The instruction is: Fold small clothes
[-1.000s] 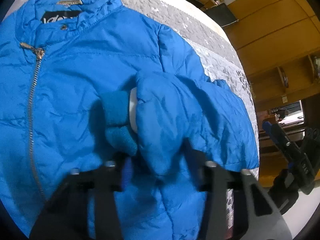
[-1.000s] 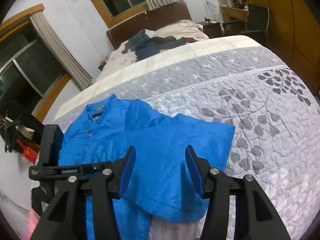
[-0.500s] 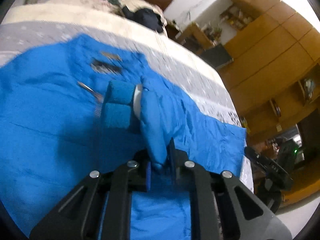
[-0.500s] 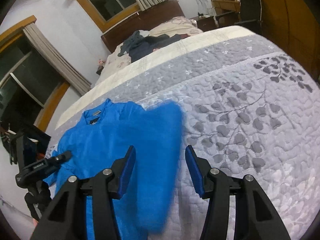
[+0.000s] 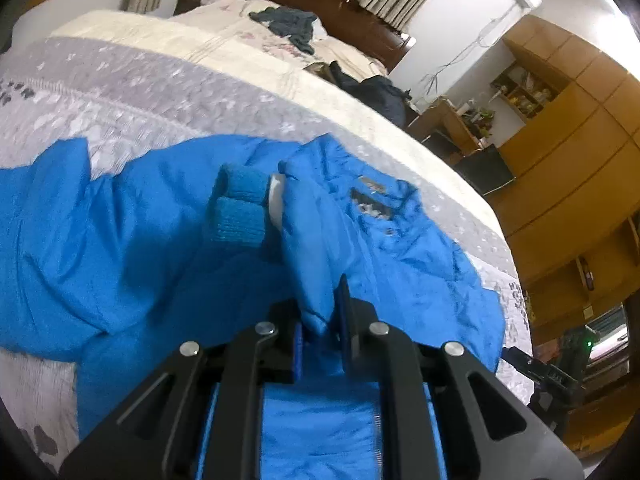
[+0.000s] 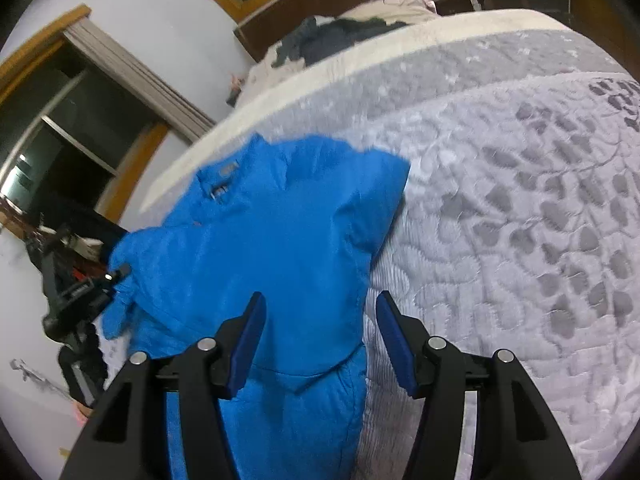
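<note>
Blue jacket (image 5: 140,240) sleeve pinched in left claw (image 5: 320,328).

White walls, wood-framed dark windows (image 6: 76,120) with curtains, a brown headboard (image 5: 320,4), and yellow wooden cabinets (image 5: 568,152).

Blue puffer jacket (image 5: 120,240) — rumpled on grey quilt, knit-cuffed sleeve lifted

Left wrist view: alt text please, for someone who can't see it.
The left gripper is shut on a sleeve of a blue jacket, knit cuff showing. The jacket is spread on a grey quilted bedspread; dark clothes are piled near the headboard.
</note>
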{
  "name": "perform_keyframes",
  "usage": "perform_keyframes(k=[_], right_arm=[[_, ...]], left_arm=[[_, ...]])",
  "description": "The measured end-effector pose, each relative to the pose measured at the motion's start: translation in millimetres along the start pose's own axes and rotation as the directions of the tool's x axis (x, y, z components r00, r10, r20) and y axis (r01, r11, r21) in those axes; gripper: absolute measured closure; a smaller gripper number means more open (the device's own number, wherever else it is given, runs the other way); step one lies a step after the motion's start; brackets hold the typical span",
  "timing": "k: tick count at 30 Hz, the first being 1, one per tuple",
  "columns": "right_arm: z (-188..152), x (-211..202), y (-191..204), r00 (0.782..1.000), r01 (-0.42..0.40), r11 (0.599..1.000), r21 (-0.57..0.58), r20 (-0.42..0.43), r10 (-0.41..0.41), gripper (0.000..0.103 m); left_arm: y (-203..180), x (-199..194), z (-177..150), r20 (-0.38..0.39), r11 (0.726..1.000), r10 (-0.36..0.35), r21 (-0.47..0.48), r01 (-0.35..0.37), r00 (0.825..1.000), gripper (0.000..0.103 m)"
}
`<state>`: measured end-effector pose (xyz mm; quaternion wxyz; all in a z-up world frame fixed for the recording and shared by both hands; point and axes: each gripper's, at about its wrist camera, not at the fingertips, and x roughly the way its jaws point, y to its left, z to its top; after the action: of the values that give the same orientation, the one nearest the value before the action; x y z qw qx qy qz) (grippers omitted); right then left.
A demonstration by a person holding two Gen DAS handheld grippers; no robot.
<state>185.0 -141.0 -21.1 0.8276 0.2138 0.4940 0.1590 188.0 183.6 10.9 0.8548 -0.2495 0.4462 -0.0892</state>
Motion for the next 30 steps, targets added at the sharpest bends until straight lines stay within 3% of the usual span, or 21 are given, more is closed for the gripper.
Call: perform_keyframes(k=[2,5,8,14,17,18,21,23,27,30], right_arm=[[-3.2,11.0,1.2,1.0,0.004,1.0,-0.001,-0.02,-0.004,0.045],[-6.7,25.3,1.6,0.999,0.008,1.0,-0.003,-0.038,-0.008,0.058],[-9.4,31.2,1.4,0.998,0.039,0.999,-0.012,-0.053,-0.039,0.061],[-13.2,43.2,4.1,0.994,0.089,0.996,-0.029,-0.06,-0.091,0.06],[-11.5,34.9,5.8,0.994,0.093,0.996,-0.018,-0.052,-0.093,0.057],[-10.2,28.3,8.5,0.994,0.1,0.995,-0.015,-0.044,-0.101,0.056],[-6.9,1.5,25.4,0.988,0.155,0.987,-0.049,0.027,-0.154,0.056],[-4.5,-11.7,42.4,0.989,0.14,0.988,-0.063,0.057,-0.137,0.056],[2.3,-7.8,85.8,0.998,0.065,0.993,-0.103,0.019,-0.063,0.055],[1.1,16.0,117.9,0.995,0.089,0.983,-0.159,-0.017,-0.093,0.055]], left_arm=[[9.1,8.5,-1.8,-0.022,1.0,0.009,-0.013,-0.01,1.0,0.091],[28.9,14.2,-5.9,-0.042,0.999,0.036,-0.027,-0.037,0.998,0.089],[51.3,29.0,-11.3,-0.091,0.997,0.057,-0.048,-0.061,0.994,0.08],[59.4,30.7,-17.5,-0.1,0.999,0.031,-0.037,-0.035,0.995,0.077],[62.0,17.0,-14.1,-0.085,0.997,0.047,-0.057,-0.052,0.995,0.063],[60.8,9.3,-12.6,-0.065,0.996,0.064,-0.055,-0.068,0.996,0.054],[49.4,-26.3,-6.4,0.048,0.985,0.172,-0.015,-0.172,0.984,0.048],[34.2,-45.7,-2.5,0.107,0.985,0.171,0.015,-0.174,0.979,0.042],[-0.3,-43.5,-0.3,0.071,0.988,0.119,0.086,-0.125,0.99,0.039],[-21.1,-19.6,-6.2,0.01,0.982,0.121,0.143,-0.121,0.993,0.038]])
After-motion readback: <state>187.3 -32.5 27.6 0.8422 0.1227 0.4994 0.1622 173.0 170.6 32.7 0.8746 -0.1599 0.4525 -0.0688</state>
